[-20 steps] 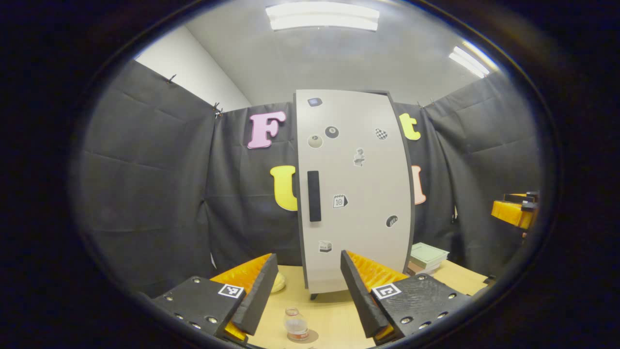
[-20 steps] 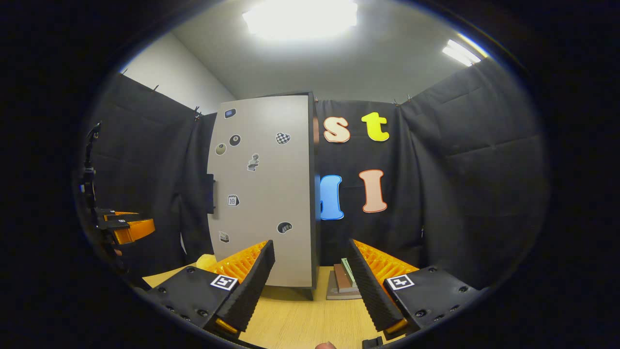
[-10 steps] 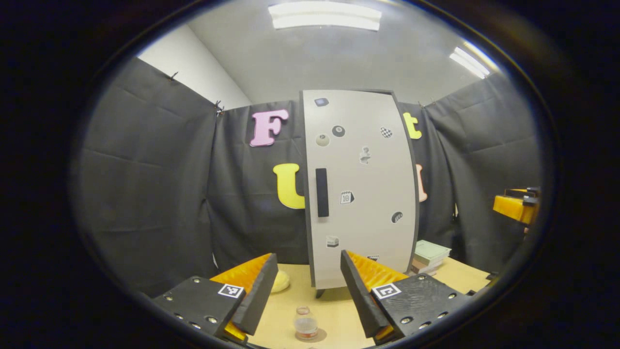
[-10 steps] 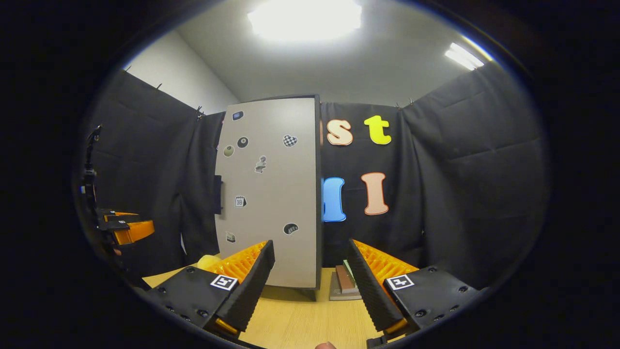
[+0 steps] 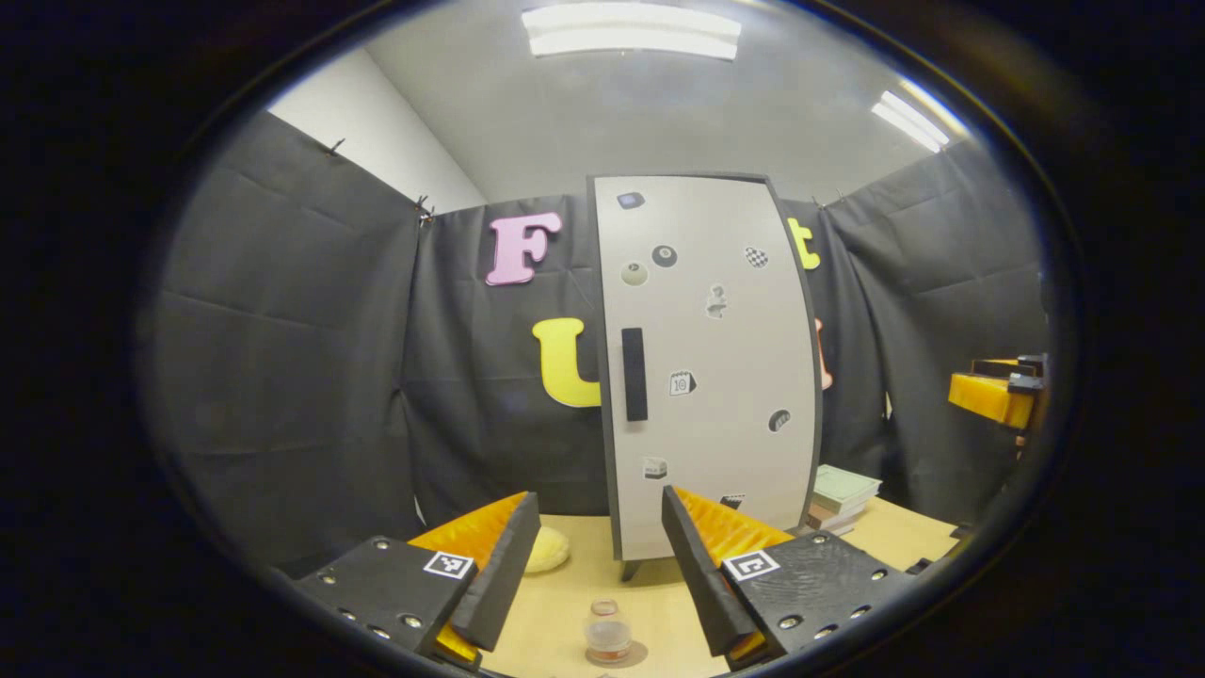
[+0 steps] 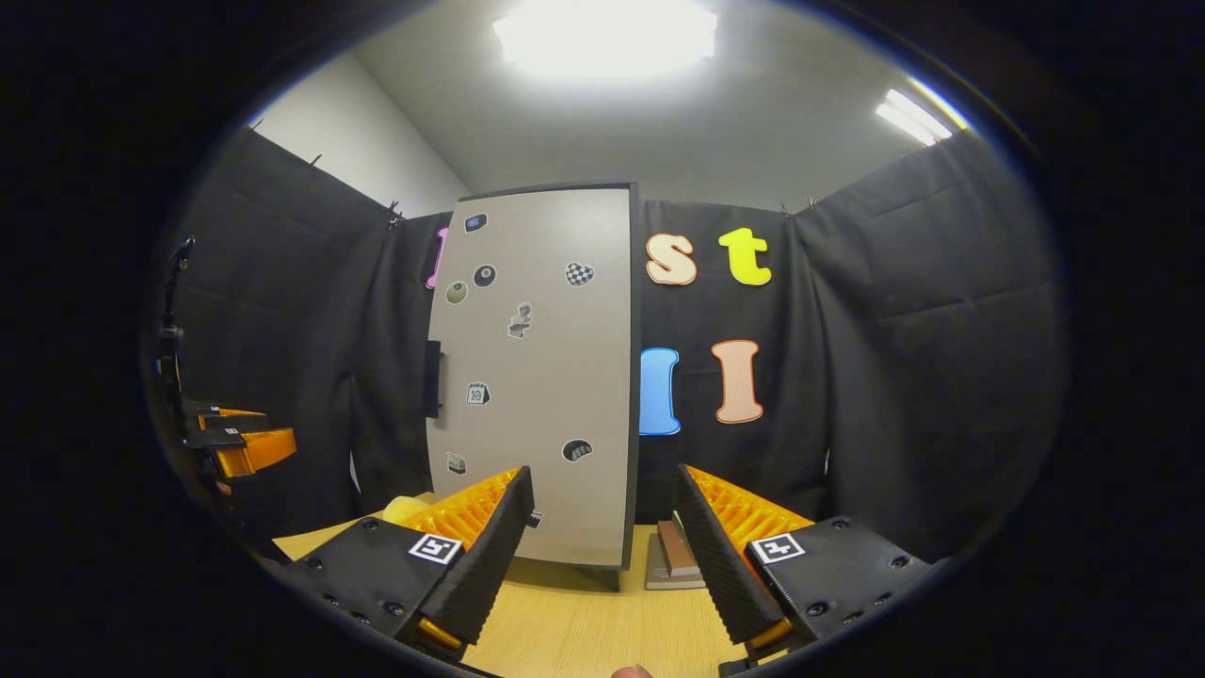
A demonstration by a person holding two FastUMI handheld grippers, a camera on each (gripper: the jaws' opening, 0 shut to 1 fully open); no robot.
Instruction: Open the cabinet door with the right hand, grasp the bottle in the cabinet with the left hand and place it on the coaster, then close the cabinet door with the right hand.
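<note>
The tall grey cabinet (image 5: 706, 367) stands on the wooden table (image 5: 565, 603), its door flush and carrying a dark vertical handle (image 5: 634, 374). A small clear bottle (image 5: 608, 633) stands upright on a round brown coaster (image 5: 629, 653) in front of the cabinet. My left gripper (image 5: 593, 565) is open above and behind the bottle, nothing between its fingers. In the right gripper view the cabinet (image 6: 541, 377) is ahead to the left, and my right gripper (image 6: 602, 551) is open and holds nothing. Each gripper also appears far off in the other's view: the right gripper (image 5: 998, 395), the left gripper (image 6: 240, 447).
A stack of books (image 5: 843, 494) lies on the table to the right of the cabinet, also the books (image 6: 673, 556) between my right fingers' line of sight. A pale yellow round object (image 5: 546, 549) sits left of the cabinet foot. Black cloth walls close in all around.
Both views have drifted so the cabinet sits slightly further right in frame, and the bottle now appears a little further from the left gripper. The grippers stay open.
</note>
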